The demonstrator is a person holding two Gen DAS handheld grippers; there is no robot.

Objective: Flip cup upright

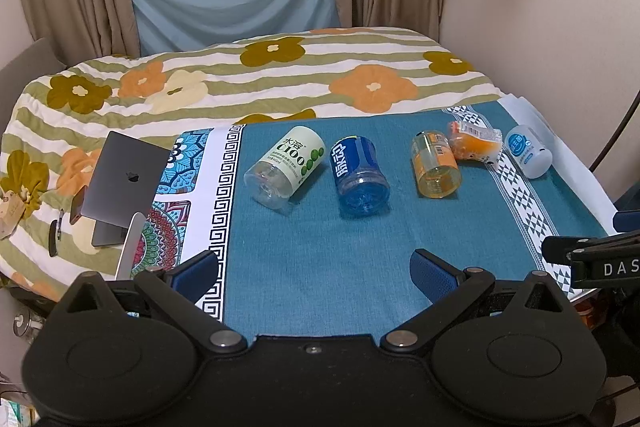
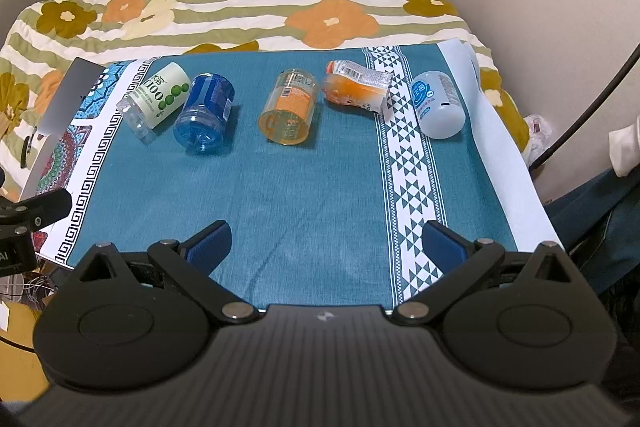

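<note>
Several bottle-cut cups lie on their sides in a row on the teal cloth (image 1: 320, 247): a white-green C100 cup (image 1: 286, 165) (image 2: 154, 99), a blue cup (image 1: 360, 177) (image 2: 206, 115), an orange cup (image 1: 436, 163) (image 2: 290, 107), a crumpled orange one (image 1: 474, 145) (image 2: 356, 89) and a white-blue one (image 1: 528, 151) (image 2: 438, 103). My left gripper (image 1: 316, 273) is open and empty, near the table's front edge. My right gripper (image 2: 326, 243) is open and empty, also well short of the cups.
A grey laptop (image 1: 120, 183) stands propped at the table's left edge. A flowered quilt (image 1: 280, 75) covers the bed behind the table. A wall stands to the right. The other gripper's body shows at the right edge (image 1: 592, 259).
</note>
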